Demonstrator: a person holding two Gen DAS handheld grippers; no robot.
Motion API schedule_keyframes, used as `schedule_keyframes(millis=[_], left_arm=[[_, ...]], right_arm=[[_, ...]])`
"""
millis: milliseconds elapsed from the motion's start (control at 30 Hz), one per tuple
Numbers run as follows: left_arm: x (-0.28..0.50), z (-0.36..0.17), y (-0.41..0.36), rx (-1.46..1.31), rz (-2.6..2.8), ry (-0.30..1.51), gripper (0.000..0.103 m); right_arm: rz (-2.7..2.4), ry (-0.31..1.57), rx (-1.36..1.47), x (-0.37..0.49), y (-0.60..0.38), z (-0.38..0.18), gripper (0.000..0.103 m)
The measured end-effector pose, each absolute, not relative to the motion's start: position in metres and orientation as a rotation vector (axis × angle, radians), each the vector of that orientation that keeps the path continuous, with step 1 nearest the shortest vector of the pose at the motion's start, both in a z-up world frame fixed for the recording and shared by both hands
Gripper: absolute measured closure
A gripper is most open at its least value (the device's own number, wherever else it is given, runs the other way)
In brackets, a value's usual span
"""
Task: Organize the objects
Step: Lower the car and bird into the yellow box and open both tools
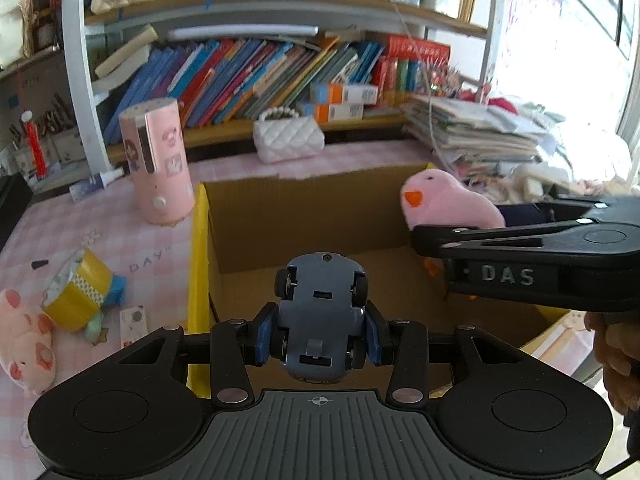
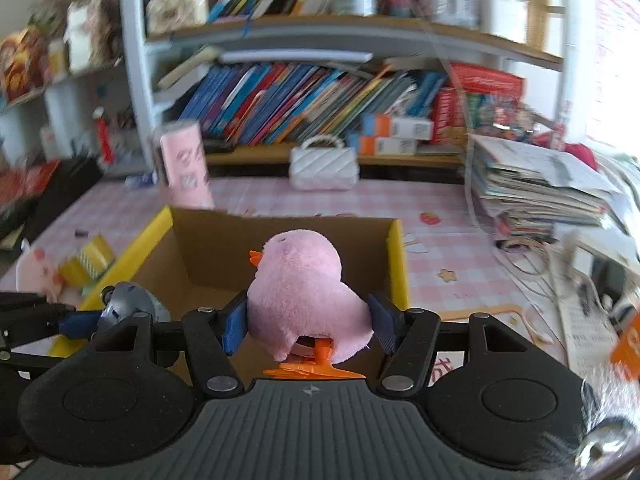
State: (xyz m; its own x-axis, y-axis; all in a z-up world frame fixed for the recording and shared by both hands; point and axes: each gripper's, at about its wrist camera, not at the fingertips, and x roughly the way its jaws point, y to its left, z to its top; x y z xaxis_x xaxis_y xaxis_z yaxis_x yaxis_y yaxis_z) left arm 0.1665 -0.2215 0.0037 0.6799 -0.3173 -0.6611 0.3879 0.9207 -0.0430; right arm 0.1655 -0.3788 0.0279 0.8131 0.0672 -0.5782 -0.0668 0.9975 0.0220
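Note:
My left gripper [image 1: 319,336] is shut on a small blue-grey toy car [image 1: 320,316], held belly-up above the near edge of an open cardboard box [image 1: 280,216] with yellow flaps. My right gripper [image 2: 308,326] is shut on a pink plush chick [image 2: 304,296] with orange beak and feet, held over the same box [image 2: 208,240]. From the left wrist view the chick [image 1: 448,204] and the right gripper's black body [image 1: 528,264] hang over the box's right side. The car [image 2: 128,304] shows at the lower left of the right wrist view.
On the pink checked tablecloth [image 1: 100,224] stand a pink cylinder [image 1: 158,164], a yellow tape roll [image 1: 80,290], a pink pig plush [image 1: 24,340] and a white quilted purse [image 1: 288,138]. A paper stack [image 1: 480,136] lies at the right. Bookshelves [image 1: 260,76] fill the back.

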Motion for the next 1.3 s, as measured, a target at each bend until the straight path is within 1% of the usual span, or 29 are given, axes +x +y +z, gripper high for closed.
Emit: schedule_keyframes(millis=[367, 767, 1300], left_arm=[[0.182, -0.009, -0.241, 0.140, -0.353, 0.780, 0.061], [0.191, -0.022, -0.247, 0.159, -0.339, 0.834, 0.061], [0.198, -0.029, -0.248, 0.150, -0.359, 0.850, 0.061]], right_arm=[[0.218, 0.750, -0.161, 0.211, -0.366, 0.003, 0.043], [0.282, 0.923, -0.173, 0.244, -0.365, -0.012, 0.043], [0.261, 0.947, -0.171, 0.244, -0.370, -0.014, 0.043]])
